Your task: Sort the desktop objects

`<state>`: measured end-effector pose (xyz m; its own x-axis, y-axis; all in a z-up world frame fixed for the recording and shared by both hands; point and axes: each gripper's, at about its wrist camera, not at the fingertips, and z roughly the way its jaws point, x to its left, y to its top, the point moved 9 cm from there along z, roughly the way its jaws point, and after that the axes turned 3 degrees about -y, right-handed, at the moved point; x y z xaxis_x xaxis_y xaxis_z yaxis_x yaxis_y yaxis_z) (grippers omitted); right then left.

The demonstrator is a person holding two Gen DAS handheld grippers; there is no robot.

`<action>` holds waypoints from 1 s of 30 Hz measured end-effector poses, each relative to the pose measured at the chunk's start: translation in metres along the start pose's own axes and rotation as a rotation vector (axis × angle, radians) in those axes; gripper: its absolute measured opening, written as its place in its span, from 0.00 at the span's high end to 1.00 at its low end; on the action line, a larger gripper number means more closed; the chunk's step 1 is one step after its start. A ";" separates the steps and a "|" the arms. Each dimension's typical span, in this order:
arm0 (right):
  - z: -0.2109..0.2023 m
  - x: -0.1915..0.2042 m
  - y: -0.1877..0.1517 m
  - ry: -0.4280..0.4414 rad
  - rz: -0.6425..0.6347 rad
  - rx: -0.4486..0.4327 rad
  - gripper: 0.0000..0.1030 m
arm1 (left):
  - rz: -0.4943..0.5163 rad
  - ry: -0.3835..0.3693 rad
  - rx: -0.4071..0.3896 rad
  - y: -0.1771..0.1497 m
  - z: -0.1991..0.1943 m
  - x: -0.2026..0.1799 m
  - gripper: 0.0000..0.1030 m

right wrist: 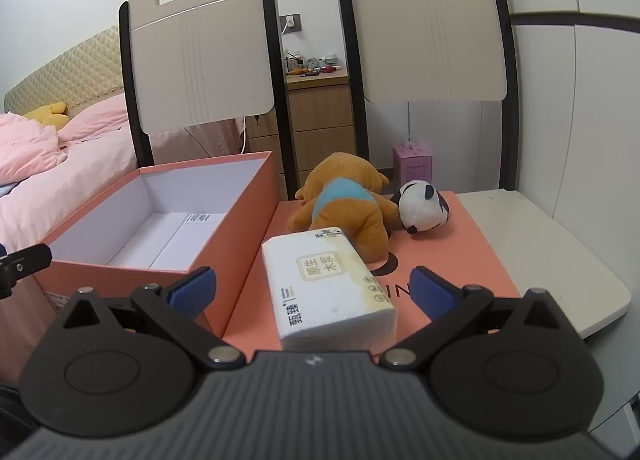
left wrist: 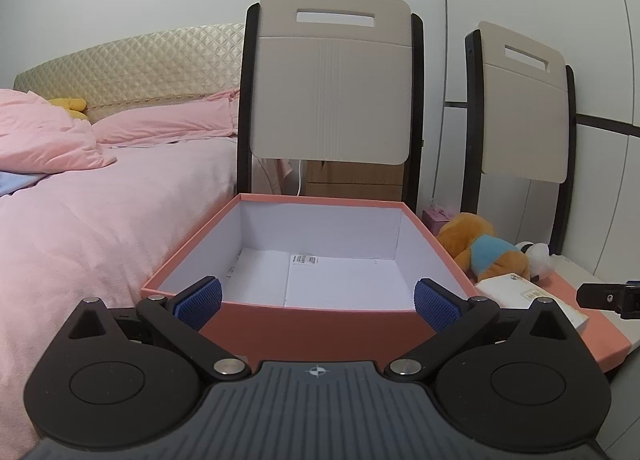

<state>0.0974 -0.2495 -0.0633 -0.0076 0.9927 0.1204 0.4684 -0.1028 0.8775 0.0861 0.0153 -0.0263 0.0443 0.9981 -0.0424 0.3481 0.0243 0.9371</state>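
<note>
Left wrist view: your left gripper (left wrist: 316, 302) is spread wide and holds nothing, sitting at the near wall of the open pink box (left wrist: 312, 320). Only a small label lies on the box floor. Right of the box: brown plush (left wrist: 484, 250), tissue pack (left wrist: 516, 292), and the tip of your right gripper (left wrist: 608, 296). A chair back (left wrist: 332, 95) stands behind the box, the bed (left wrist: 80, 199) to its left.

Right wrist view: right gripper (right wrist: 312, 292) is spread, empty, its fingers flanking the tissue pack (right wrist: 328, 288) without touching it. The pack lies on the pink lid (right wrist: 460, 256) just right of the box (right wrist: 224, 236). The brown plush (right wrist: 344, 203) touches the pack's far end, with the panda plush (right wrist: 424, 207) just beside it.
</note>
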 end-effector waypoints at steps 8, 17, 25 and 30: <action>0.002 0.007 0.000 0.008 -0.004 0.005 0.00 | 0.004 -0.001 -0.006 -0.002 -0.002 -0.005 0.00; -0.001 0.003 -0.001 0.021 0.003 0.013 0.00 | 0.014 -0.009 -0.016 -0.001 -0.003 -0.008 0.00; -0.003 0.000 -0.004 0.027 0.008 0.017 0.00 | 0.033 -0.002 -0.051 -0.003 -0.006 -0.014 0.00; -0.002 0.001 -0.004 0.031 0.004 0.021 0.00 | 0.056 0.002 -0.095 -0.001 -0.008 -0.016 0.00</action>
<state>0.0935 -0.2478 -0.0659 -0.0324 0.9898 0.1386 0.4871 -0.1054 0.8669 0.0777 -0.0002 -0.0240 0.0595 0.9982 0.0118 0.2551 -0.0266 0.9666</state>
